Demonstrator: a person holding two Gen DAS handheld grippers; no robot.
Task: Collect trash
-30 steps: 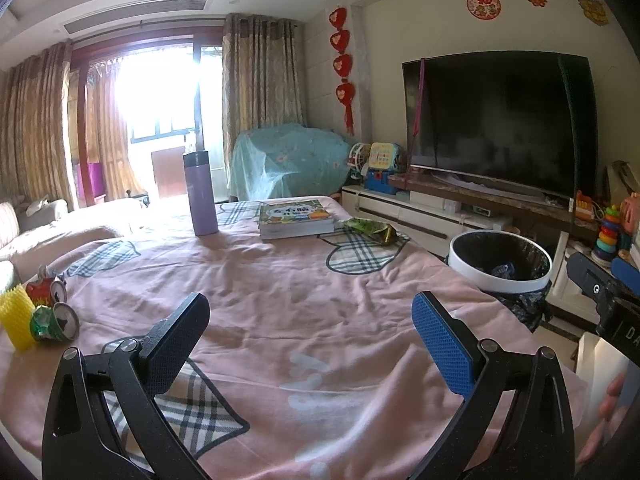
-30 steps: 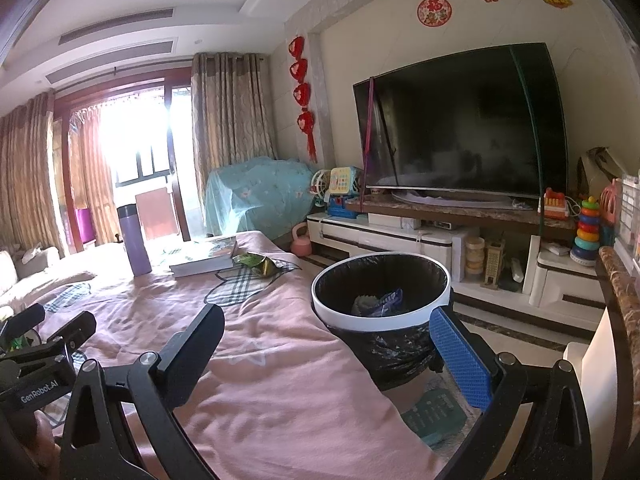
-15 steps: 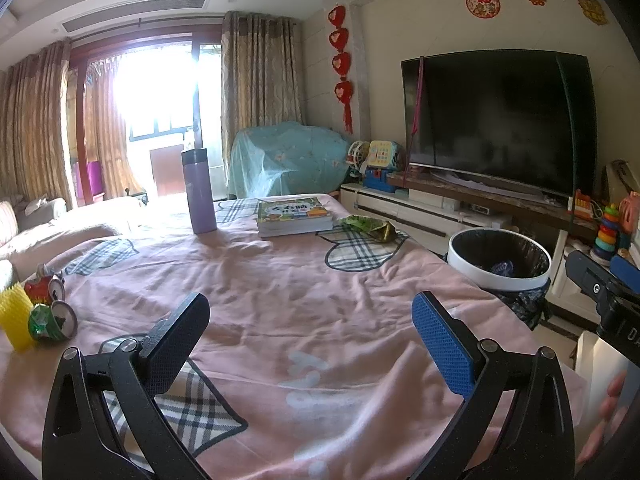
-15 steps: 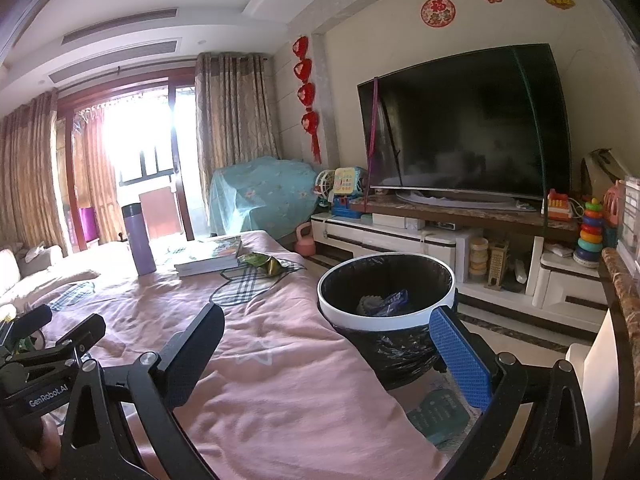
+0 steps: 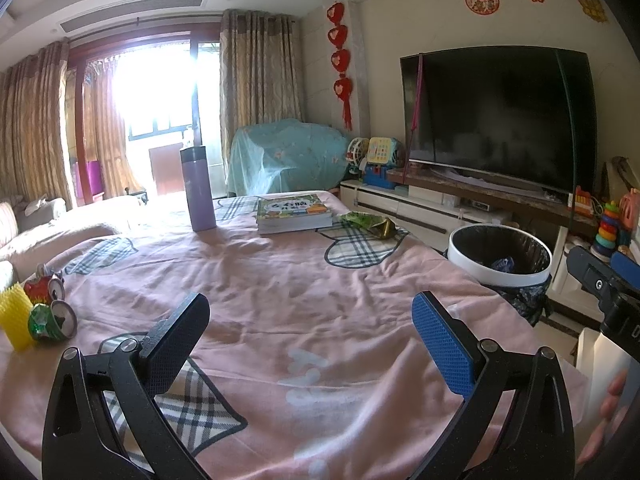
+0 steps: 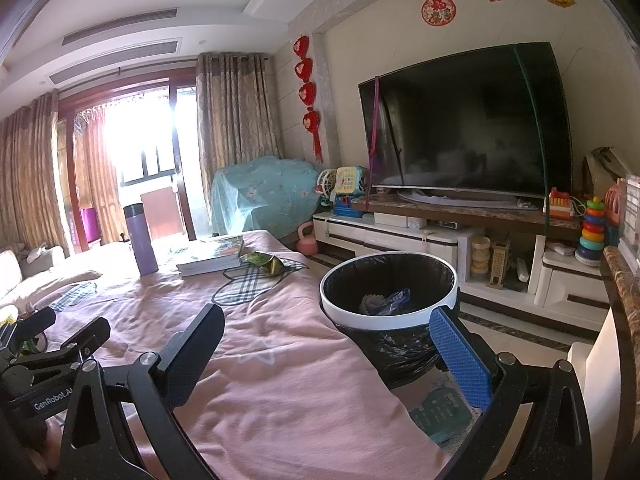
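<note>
Trash: green wrapper (image 5: 370,225) by books (image 5: 293,213); crushed cans (image 5: 52,320) far left; bin (image 6: 388,294) beside table; L gripper (image 5: 316,330) & R gripper (image 6: 332,350) both spread wide, empty.

Window (image 5: 160,92) glare (perhaps overexposed); edges bowed, corners dark.

My left claw (image 5: 310,322) hangs over the near part of the surface (image 5: 280,288), my right claw (image 6: 328,342) over its right edge. Far back on the surface stands a bottle (image 5: 197,189); right of it lies a stack of books (image 5: 293,213), and just right of those a crumpled wrapper (image 5: 370,224). At the left edge two crushed cans (image 5: 50,310) lie beside a foam sleeve (image 5: 15,320). The bin (image 6: 388,300) stands on the floor just off the right edge, with trash in it. Behind it runs the TV cabinet (image 6: 420,236).
</note>
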